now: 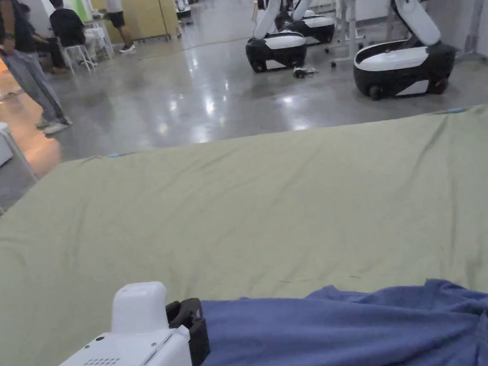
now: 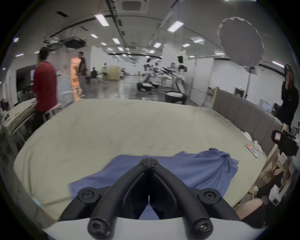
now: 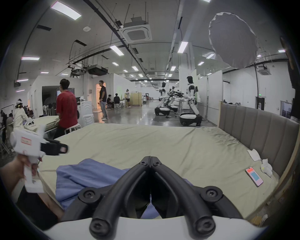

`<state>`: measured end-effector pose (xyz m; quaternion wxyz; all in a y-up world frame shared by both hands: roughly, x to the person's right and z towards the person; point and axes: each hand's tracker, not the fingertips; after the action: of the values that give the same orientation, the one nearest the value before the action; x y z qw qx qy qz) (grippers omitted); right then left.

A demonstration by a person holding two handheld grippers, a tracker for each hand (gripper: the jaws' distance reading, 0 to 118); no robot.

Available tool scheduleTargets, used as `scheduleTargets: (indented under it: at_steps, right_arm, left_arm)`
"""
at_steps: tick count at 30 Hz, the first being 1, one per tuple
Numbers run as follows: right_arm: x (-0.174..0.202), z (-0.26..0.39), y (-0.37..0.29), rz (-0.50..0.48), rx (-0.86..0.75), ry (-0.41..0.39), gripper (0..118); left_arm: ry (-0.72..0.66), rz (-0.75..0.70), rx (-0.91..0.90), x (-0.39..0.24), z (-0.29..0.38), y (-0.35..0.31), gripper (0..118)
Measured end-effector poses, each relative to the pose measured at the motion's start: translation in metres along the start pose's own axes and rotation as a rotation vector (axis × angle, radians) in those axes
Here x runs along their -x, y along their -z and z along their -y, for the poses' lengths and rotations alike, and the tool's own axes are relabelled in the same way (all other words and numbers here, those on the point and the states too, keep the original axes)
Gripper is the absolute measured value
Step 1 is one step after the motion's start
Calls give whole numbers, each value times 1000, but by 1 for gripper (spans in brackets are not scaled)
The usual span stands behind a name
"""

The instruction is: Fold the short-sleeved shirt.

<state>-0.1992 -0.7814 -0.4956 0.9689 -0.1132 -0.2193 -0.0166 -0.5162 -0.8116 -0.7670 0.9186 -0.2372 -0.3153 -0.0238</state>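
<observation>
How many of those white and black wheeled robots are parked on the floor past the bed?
3, at least. In the head view one robot stands nearest, at right; a second is left of it; a third is just behind the second. More may be hidden behind them.

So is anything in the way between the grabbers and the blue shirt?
Nothing visible. The blue shirt lies bunched on the green sheet, right under the left gripper and right gripper. Both have jaws closed, empty. The phone lies off to the side.

Bedsheet (image 1: 270,200) beyond shirt (image 1: 350,334) open; phone (image 3: 254,176), headboard (image 3: 259,129) crowd right edge
</observation>
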Motion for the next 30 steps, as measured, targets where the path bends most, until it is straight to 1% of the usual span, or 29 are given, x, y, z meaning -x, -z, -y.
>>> scheduleTargets:
  at_steps: [3, 6, 8, 10, 11, 12, 13, 15, 16, 17, 19, 20, 23, 24, 25, 26, 27, 28, 29, 30]
  right_arm:
    - [13, 1, 4, -30, 3, -17, 0]
    - [21, 3, 10, -50, 20, -26, 0]
    - [25, 4, 14, -54, 27, -31, 0]
    - [28, 3, 17, -58, 33, -29, 0]
    - [29, 3, 18, -59, 34, -29, 0]
    - [30, 3, 19, -61, 36, -29, 0]
    - [31, 2, 20, -61, 37, -32, 0]
    - [32, 1, 20, -62, 38, -36, 0]
    - [33, 0, 21, -62, 37, -36, 0]
    - [33, 0, 21, -58, 36, -32, 0]
    - [32, -2, 22, -55, 37, -22, 0]
    - [32, -2, 23, -49, 36, -23, 0]
    - [28, -4, 27, -38, 39, -18, 0]
    - [27, -4, 28, -35, 41, -16, 0]
    - [26, -4, 28, -33, 43, -15, 0]
    - [25, -4, 29, -28, 46, -16, 0]
    - [24, -3, 29, -25, 50, -17, 0]
    - [23, -2, 30, -24, 53, -18, 0]
    - [20, -1, 32, -22, 60, -18, 0]
    - [18, 0, 34, -17, 62, -16, 0]
  left_arm:
    - [4, -80, 46, 42, 12, -28, 0]
    - [-17, -149, 83, 77, 26, -35, 0]
    - [-84, -157, 102, 94, 30, -27, 0]
    - [-92, -149, 120, 111, 28, -9, 0]
    - [-94, -146, 166, 119, 26, 7, 0]
    - [-101, -185, 173, 128, 27, 21, 0]
    - [-98, -193, 178, 137, 28, 34, 7]
    - [-124, -163, 327, 159, 33, 70, 77]
    - [-143, -157, 402, 167, 38, 85, 105]
    - [-162, -154, 457, 173, 46, 99, 113]
    - [-160, -176, 453, 177, 58, 116, 112]
    - [-157, -204, 480, 176, 62, 123, 112]
    - [-197, -176, 544, 167, 80, 140, 110]
    - [-165, -225, 556, 162, 85, 145, 108]
    - [-107, -256, 525, 154, 85, 142, 100]
    - [-102, -264, 506, 147, 82, 141, 79]
    - [-119, -250, 491, 141, 78, 134, 79]
    - [-113, -250, 476, 136, 75, 130, 72]
    - [-97, -224, 440, 129, 71, 126, 53]
    - [-69, -200, 419, 120, 69, 124, 19]
